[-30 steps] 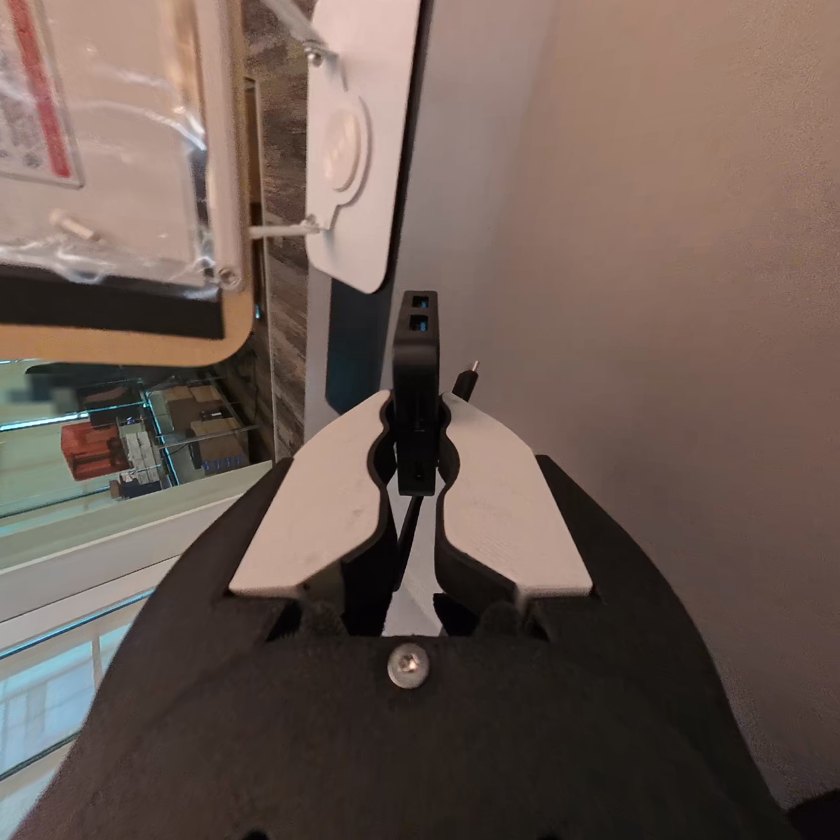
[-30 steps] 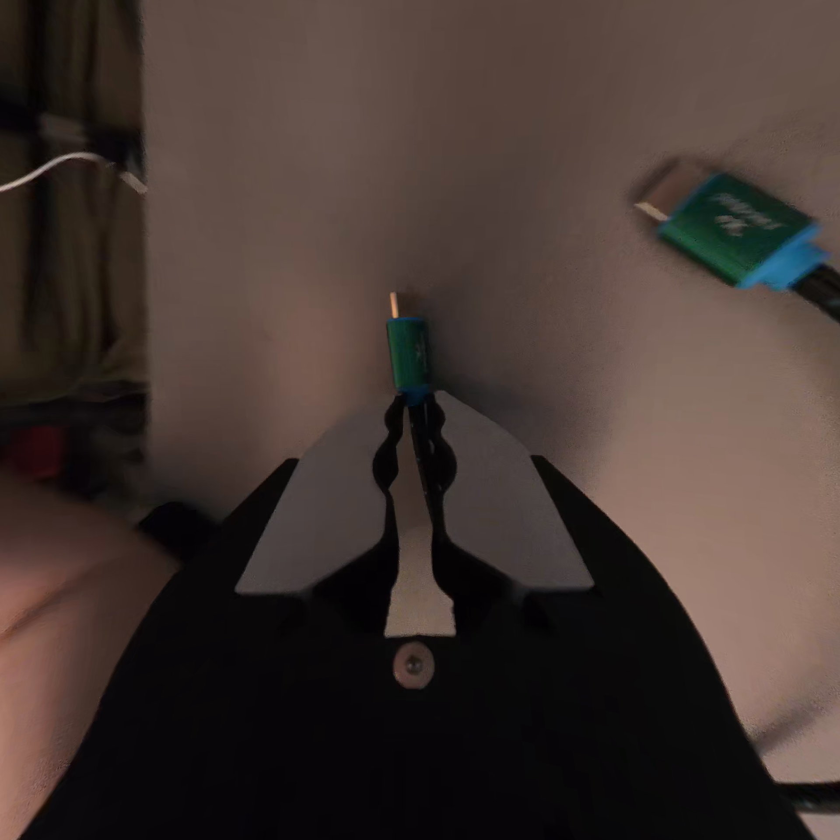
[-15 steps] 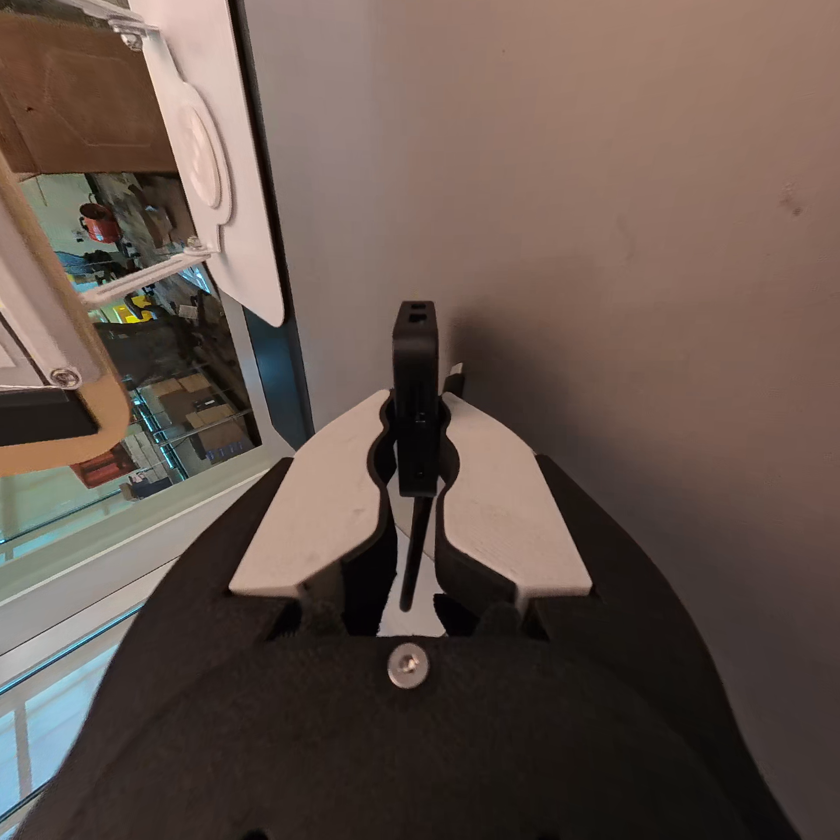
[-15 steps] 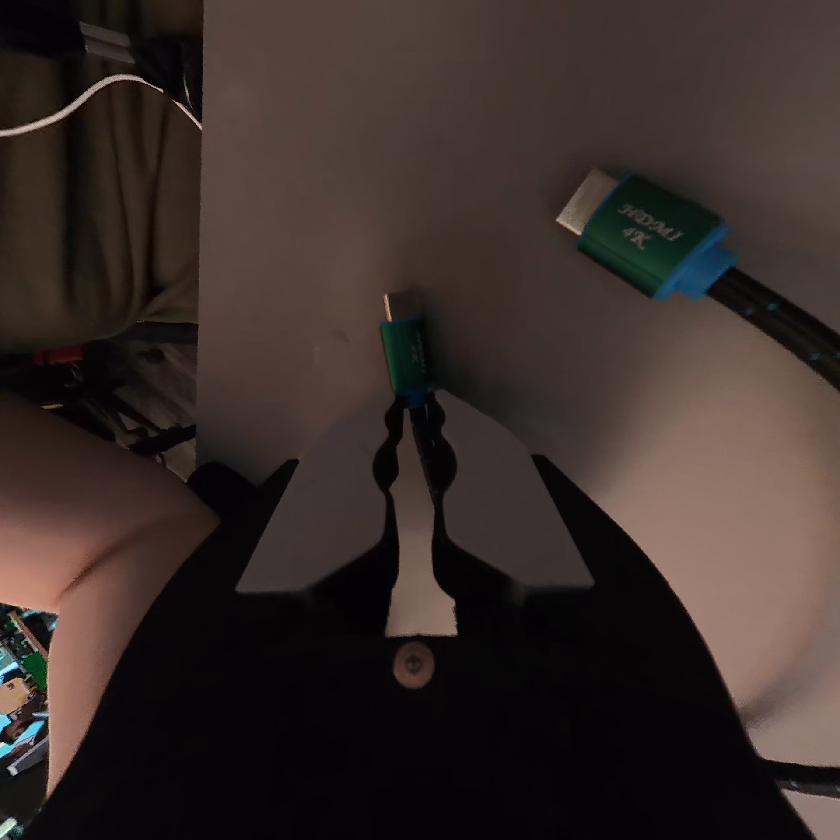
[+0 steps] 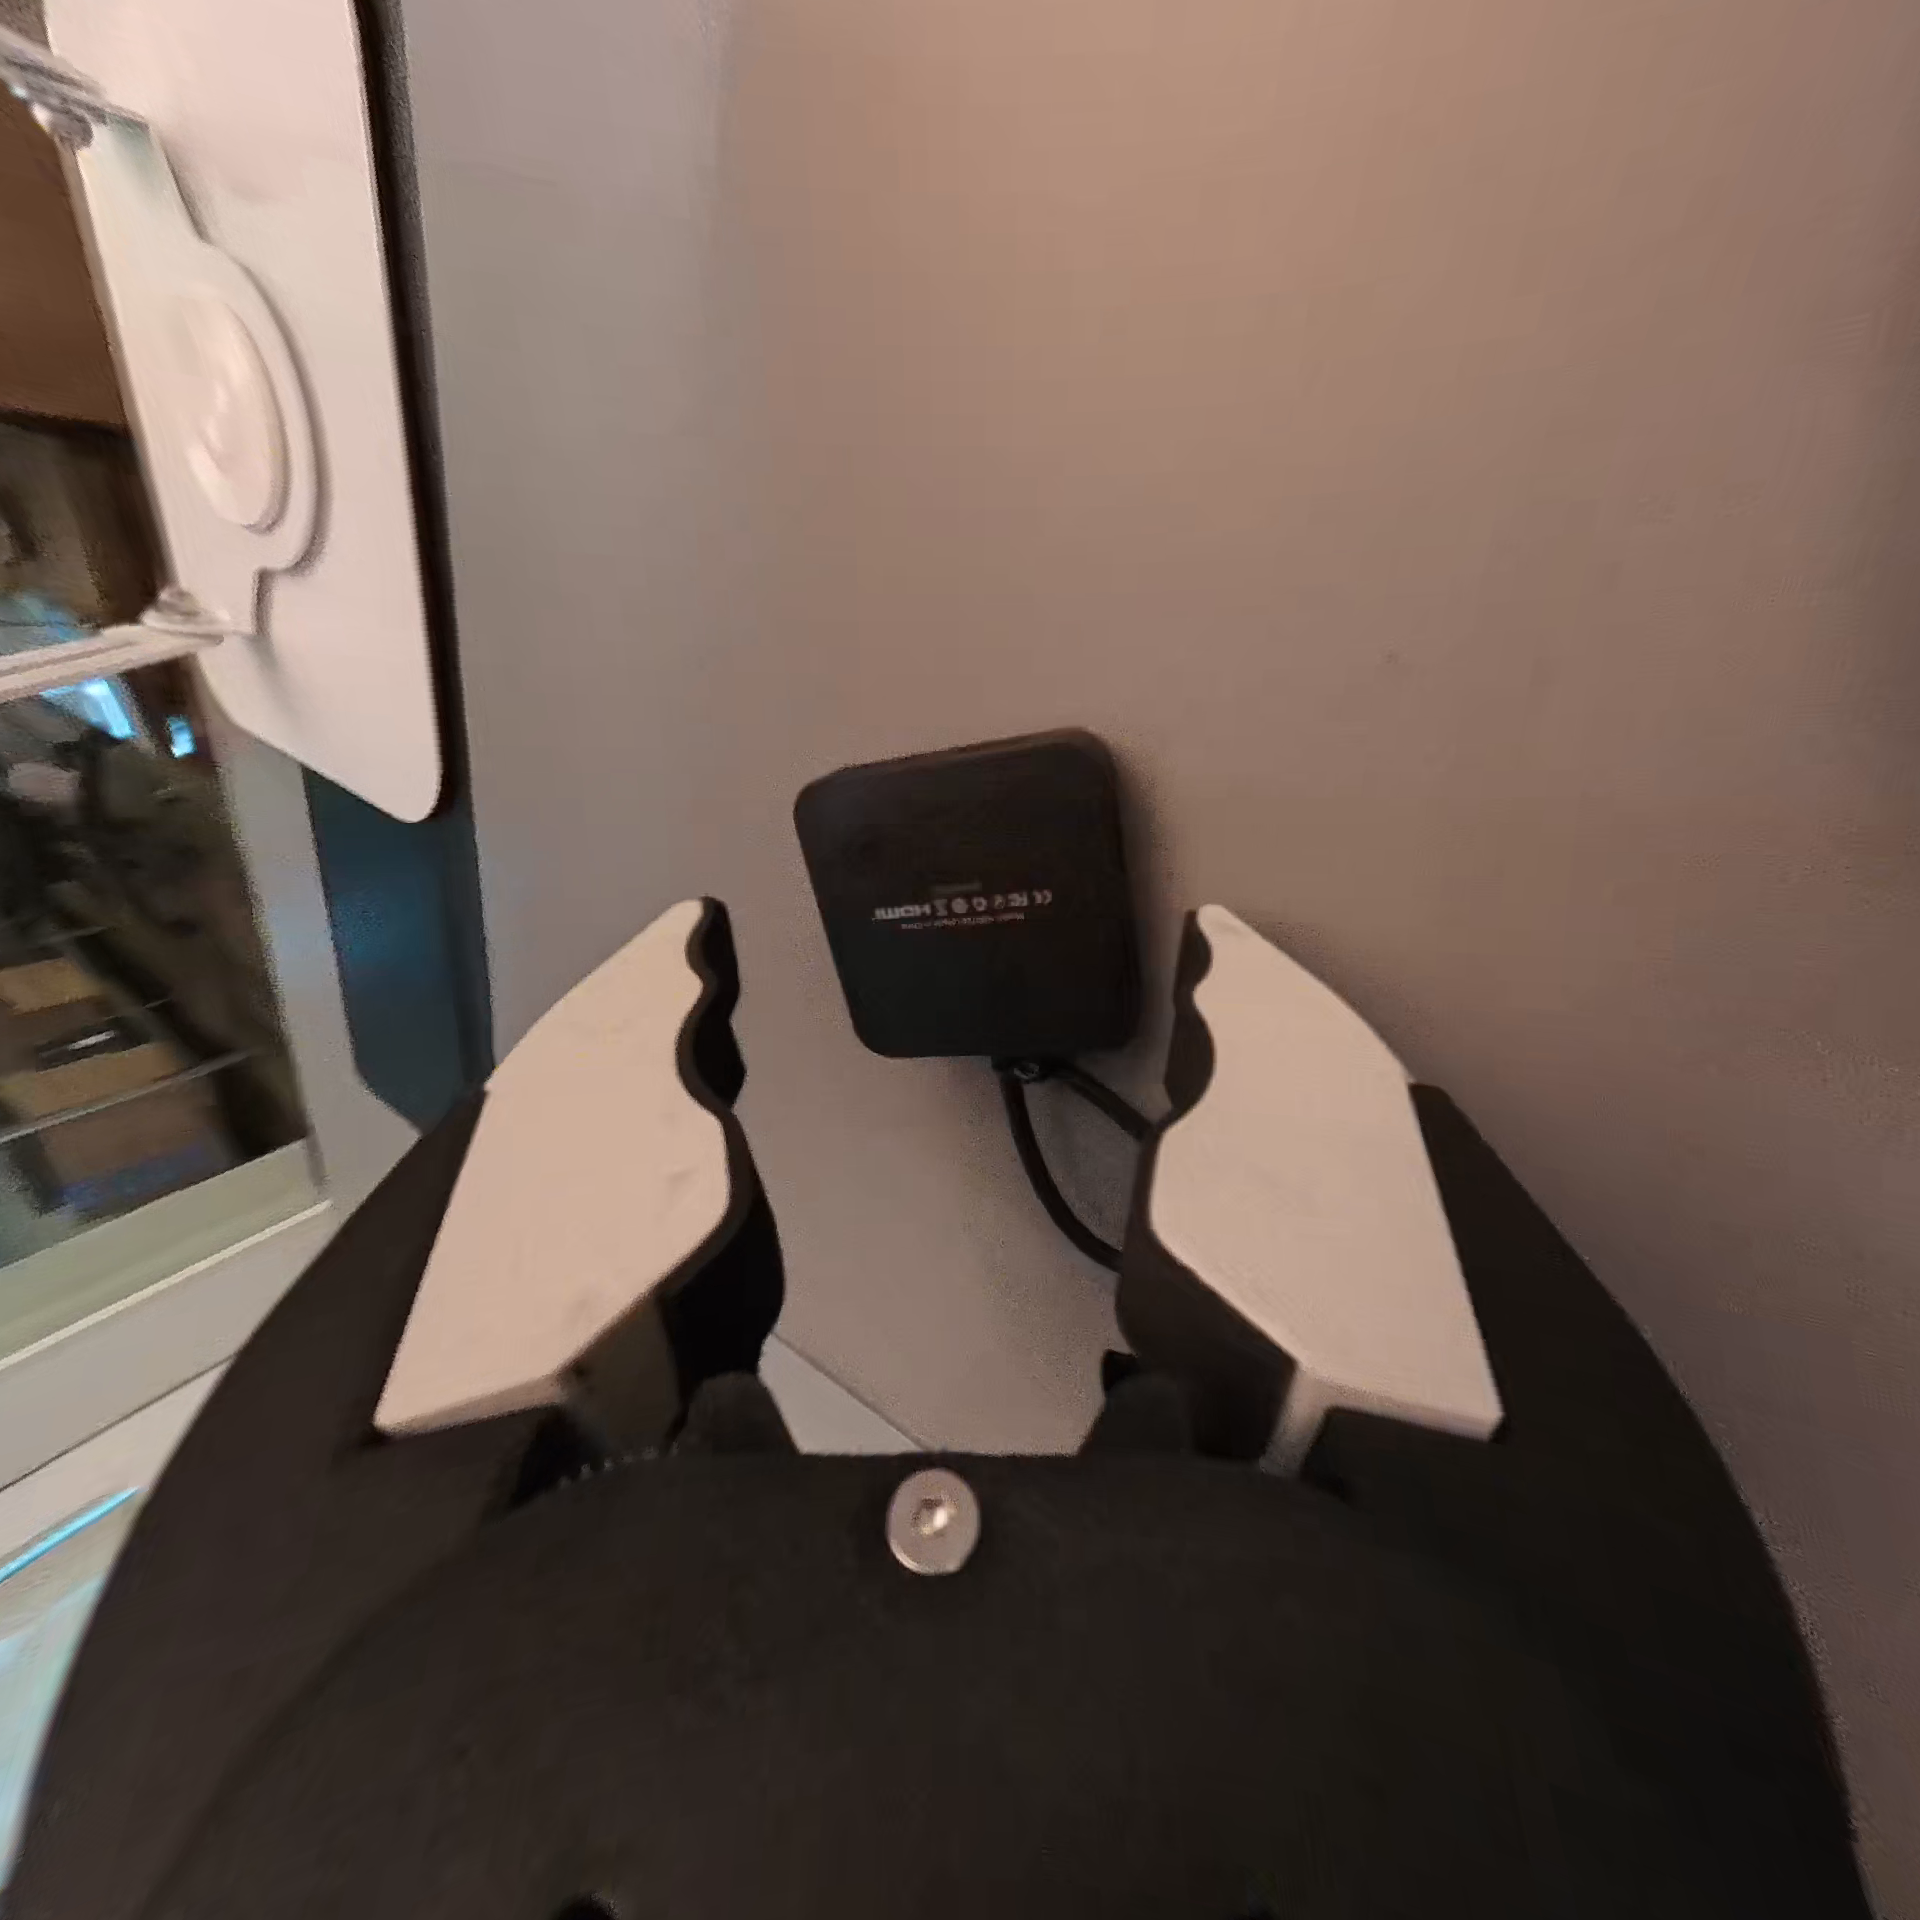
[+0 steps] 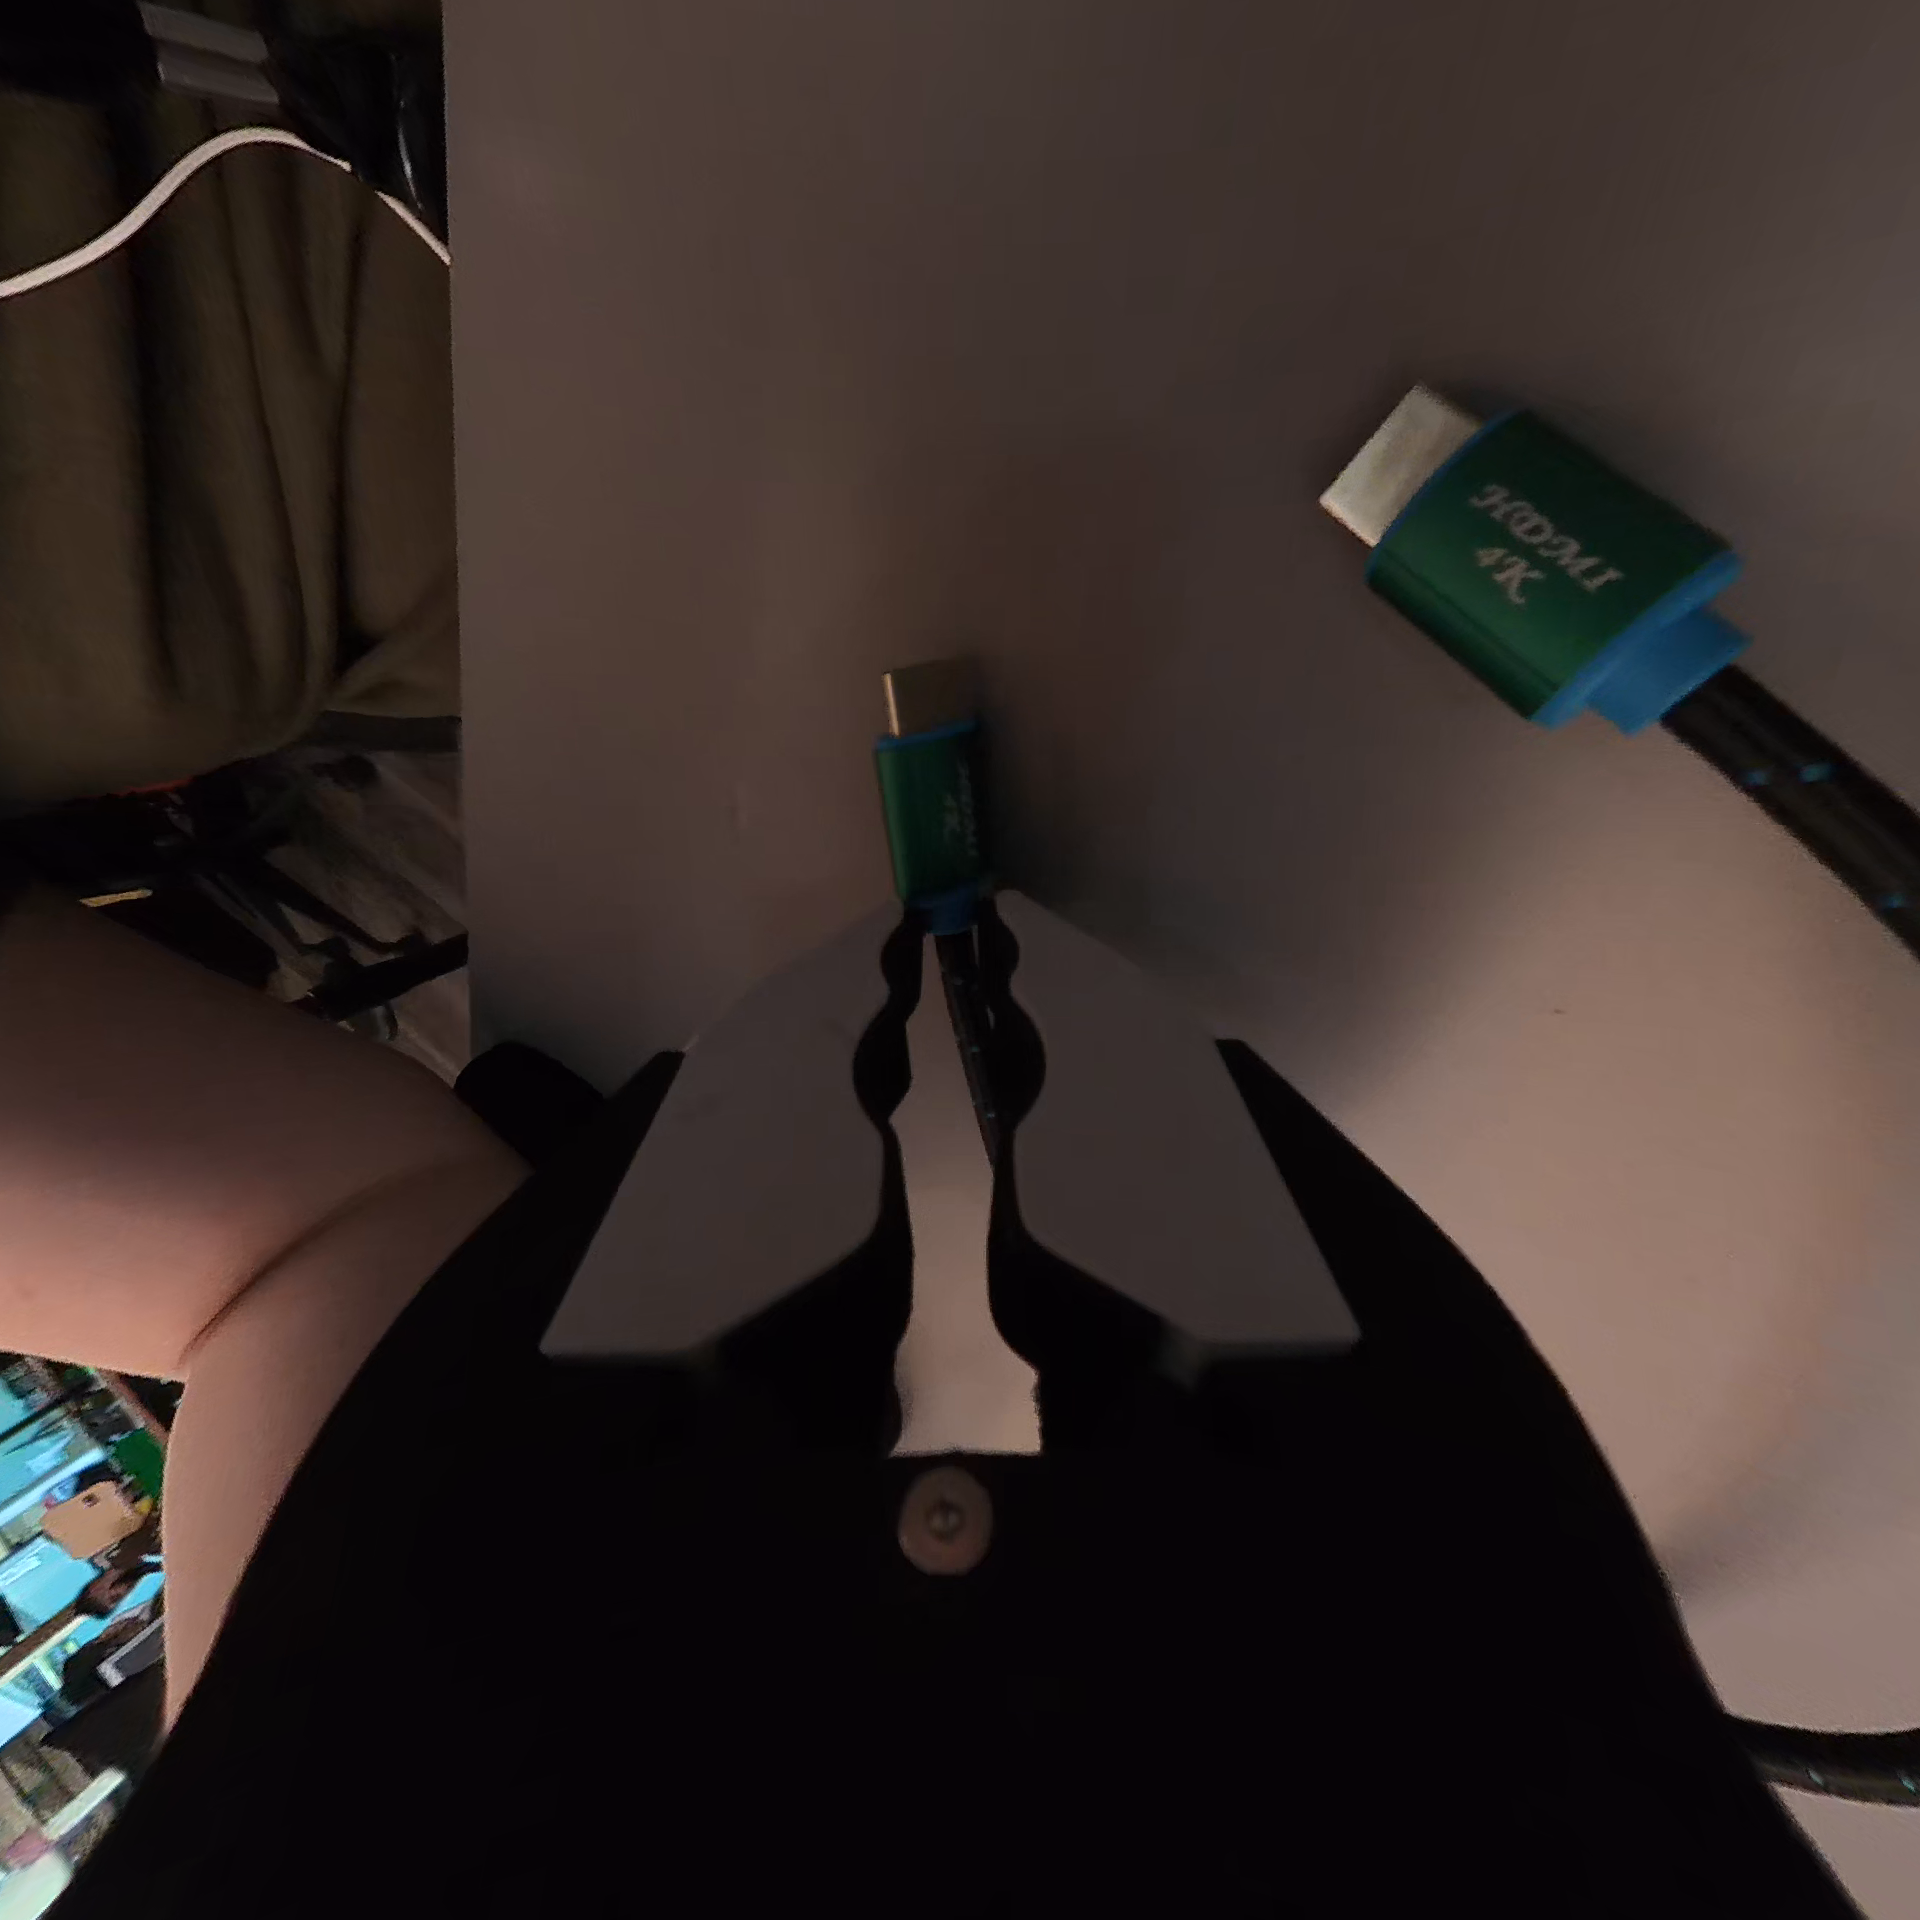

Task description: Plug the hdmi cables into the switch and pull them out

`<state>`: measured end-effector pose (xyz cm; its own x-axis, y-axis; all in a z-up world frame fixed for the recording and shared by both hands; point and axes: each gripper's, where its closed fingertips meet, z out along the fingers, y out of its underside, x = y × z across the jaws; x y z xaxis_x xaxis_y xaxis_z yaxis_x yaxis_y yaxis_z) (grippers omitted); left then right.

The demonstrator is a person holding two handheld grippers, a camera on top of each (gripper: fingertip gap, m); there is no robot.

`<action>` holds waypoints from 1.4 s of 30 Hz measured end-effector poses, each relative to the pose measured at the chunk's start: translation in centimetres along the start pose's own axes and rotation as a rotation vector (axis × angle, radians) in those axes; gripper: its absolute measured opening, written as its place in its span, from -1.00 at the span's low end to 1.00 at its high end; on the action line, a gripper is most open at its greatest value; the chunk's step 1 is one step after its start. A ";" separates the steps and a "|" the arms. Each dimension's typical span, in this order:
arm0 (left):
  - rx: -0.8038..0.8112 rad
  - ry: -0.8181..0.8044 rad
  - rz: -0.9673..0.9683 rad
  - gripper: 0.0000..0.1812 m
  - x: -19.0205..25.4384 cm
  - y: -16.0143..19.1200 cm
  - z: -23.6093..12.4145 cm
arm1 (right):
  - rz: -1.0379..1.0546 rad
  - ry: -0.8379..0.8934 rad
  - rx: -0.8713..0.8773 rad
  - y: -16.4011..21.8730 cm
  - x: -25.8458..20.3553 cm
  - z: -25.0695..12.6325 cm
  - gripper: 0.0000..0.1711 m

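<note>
Storeroom: stacked boxes on shelving (image 5: 114, 1091).

The switch (image 5: 971, 894) ahead of the left tongs (image 5: 956, 971) was matte black with pale small print, its thin lead (image 5: 1039, 1153) black too, on a plain beige-grey table (image 5: 1455, 520). The tongs' fingers (image 5: 582, 1164) were white with black inner pads. The plug (image 6: 930, 821) at the right tongs (image 6: 951, 914) was green with a blue collar and gold tip; the second plug (image 6: 1538, 561), to their upper right, matched, its black braided cable (image 6: 1808, 831) flecked blue.

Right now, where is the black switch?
In the left wrist view the black switch lies flat on the grey surface, released, just beyond the open left claw, its thin black cable trailing back between the fingers.
</note>
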<state>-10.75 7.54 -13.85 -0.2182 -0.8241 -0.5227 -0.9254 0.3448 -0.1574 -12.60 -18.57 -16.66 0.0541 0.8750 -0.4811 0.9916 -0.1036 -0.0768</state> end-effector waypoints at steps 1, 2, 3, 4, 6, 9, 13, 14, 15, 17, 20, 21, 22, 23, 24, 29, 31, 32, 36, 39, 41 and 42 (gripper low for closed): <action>0.033 0.008 -0.020 -0.07 -0.4 -0.2 -0.7 | 0.000 -0.016 -0.001 0.1 -0.1 0.0 -0.87; 0.058 -0.011 -0.040 -0.08 -1.3 -0.2 -1.5 | -0.001 -0.034 0.004 0.1 -0.3 0.0 -0.87; 0.079 -0.033 -0.067 -0.09 -2.3 0.1 -2.5 | -0.005 -0.048 0.019 0.1 -0.4 -0.2 -0.87; 0.107 -0.055 -0.101 -0.11 -3.3 0.3 -3.7 | -0.011 -0.060 0.052 -0.2 -0.6 -0.6 -0.87; 0.188 -0.104 -0.179 -0.17 -5.5 0.9 -6.3 | -0.039 -0.056 0.154 -1.0 -0.8 -2.1 -0.88; 0.328 -0.163 -0.286 -0.26 -7.9 1.4 -10.8 | -0.035 -0.002 0.376 -2.3 -0.8 -5.9 -0.88; 0.517 -0.165 -0.362 -0.33 -8.6 1.1 -16.4 | -0.032 0.086 0.675 -3.0 -0.9 -11.7 -0.88; 0.564 -0.151 -0.365 -0.35 -8.3 0.8 -17.6 | -0.040 0.103 0.732 -2.9 -1.1 -12.9 -0.88; 0.609 -0.124 -0.361 -0.38 -7.8 0.5 -18.8 | -0.061 0.105 0.775 -2.7 -1.7 -13.9 -0.88; 0.711 -0.048 -0.342 -0.43 -6.5 -0.4 -21.0 | -0.148 0.126 0.819 -2.1 -3.2 -15.0 -0.88; 0.870 0.103 -0.301 -0.51 -4.0 -2.1 -24.4 | -0.248 0.184 0.830 -1.3 -5.1 -15.7 -0.88; 0.914 0.153 -0.271 -0.54 -3.0 -2.7 -25.4 | -0.264 0.192 0.834 -1.1 -5.6 -15.9 -0.88; 0.947 0.191 -0.235 -0.56 -1.9 -3.2 -26.3 | -0.276 0.206 0.839 -1.0 -5.9 -16.1 -0.88; 0.971 0.223 -0.200 -0.58 -0.9 -3.8 -27.0 | -0.281 0.221 0.841 -1.0 -6.1 -16.2 -0.88; 0.993 0.263 -0.164 -0.60 0.4 -4.5 -27.5 | -0.284 0.229 0.842 -0.9 -6.3 -16.3 -0.88; 0.883 0.397 0.005 -0.55 6.1 -8.0 -25.2 | -0.272 0.259 0.855 -0.8 -6.1 -16.6 -0.88; 0.849 0.411 0.029 -0.57 7.1 -8.9 -23.9 | -0.243 0.277 0.851 -0.7 -5.6 -16.6 -0.88; 0.849 0.451 0.029 -0.58 7.7 -9.2 -23.8 | -0.225 0.289 0.845 -0.6 -5.2 -16.6 -0.88; 0.840 0.531 -0.004 -0.62 8.4 -10.0 -23.3 | -0.184 0.313 0.840 -0.5 -4.2 -16.6 -0.88; 0.790 0.511 0.022 -0.64 8.6 -9.8 -21.9 | -0.165 0.324 0.840 -0.5 -3.6 -16.7 -0.88; 0.793 0.501 0.045 -0.74 8.8 -10.1 -21.5 | -0.152 0.323 0.846 -0.5 -3.2 -16.7 -0.88; 0.799 0.501 0.052 -0.77 8.8 -10.2 -21.4 | -0.140 0.319 0.846 -0.5 -3.0 -16.7 -0.88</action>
<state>-9.87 -12.88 1.06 -0.5327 -0.8322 -0.1539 -0.4650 0.4397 -0.7684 -11.28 -13.29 -0.64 0.0949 0.9818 -0.1647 0.5818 -0.1889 -0.7911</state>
